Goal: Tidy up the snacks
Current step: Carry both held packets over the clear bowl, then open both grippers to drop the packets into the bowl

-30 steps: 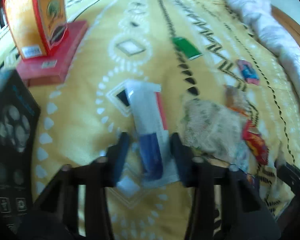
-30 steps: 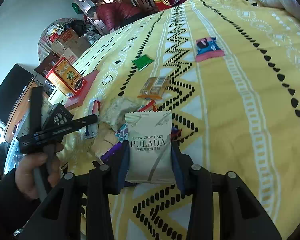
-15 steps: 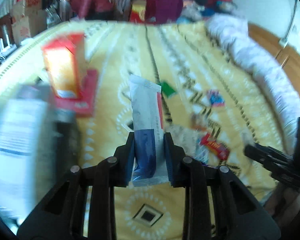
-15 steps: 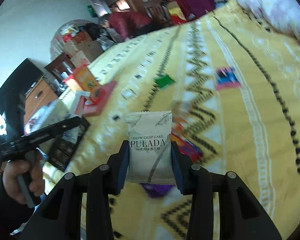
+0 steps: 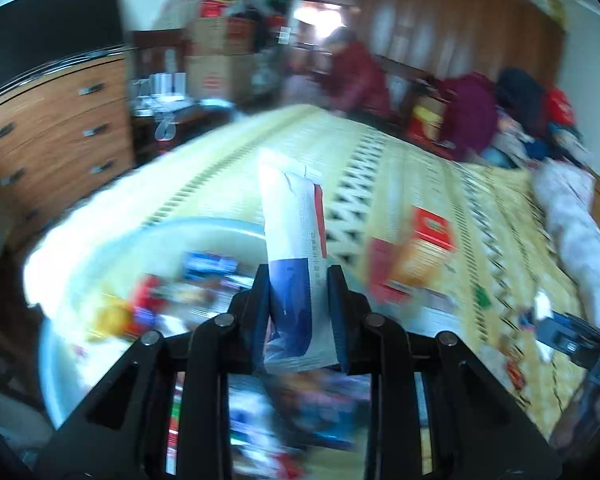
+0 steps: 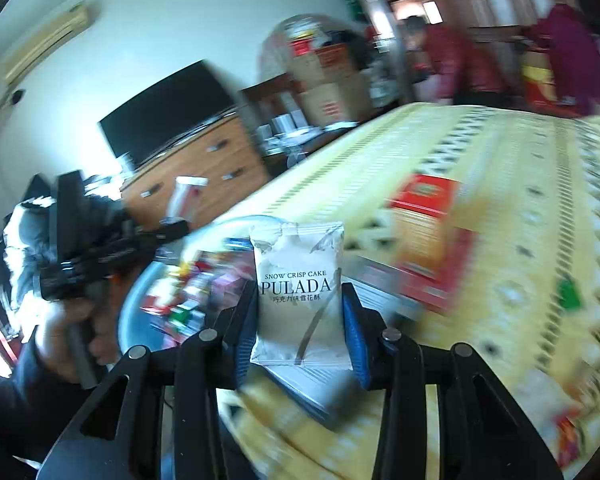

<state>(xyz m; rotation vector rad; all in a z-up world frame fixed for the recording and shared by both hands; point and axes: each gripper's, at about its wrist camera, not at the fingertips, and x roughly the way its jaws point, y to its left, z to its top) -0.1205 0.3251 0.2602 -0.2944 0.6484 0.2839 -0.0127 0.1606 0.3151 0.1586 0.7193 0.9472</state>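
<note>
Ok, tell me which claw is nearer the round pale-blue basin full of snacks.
Left, probably. The left claw, gripping a white-and-blue packet, hangs over the round pale-blue basin; the right claw, holding a white PULADA packet, sits short of it, basin ahead-left.

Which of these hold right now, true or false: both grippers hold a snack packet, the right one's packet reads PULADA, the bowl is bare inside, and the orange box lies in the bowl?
1. Both grippers hold a packet. True: left gripper clamps a white-and-blue packet, right gripper a white packet.
2. The right one's packet reads PULADA. True.
3. The bowl is bare inside. False: snacks lie in it.
4. The orange box lies in the bowl. False: it stands on the yellow bedspread.
</note>
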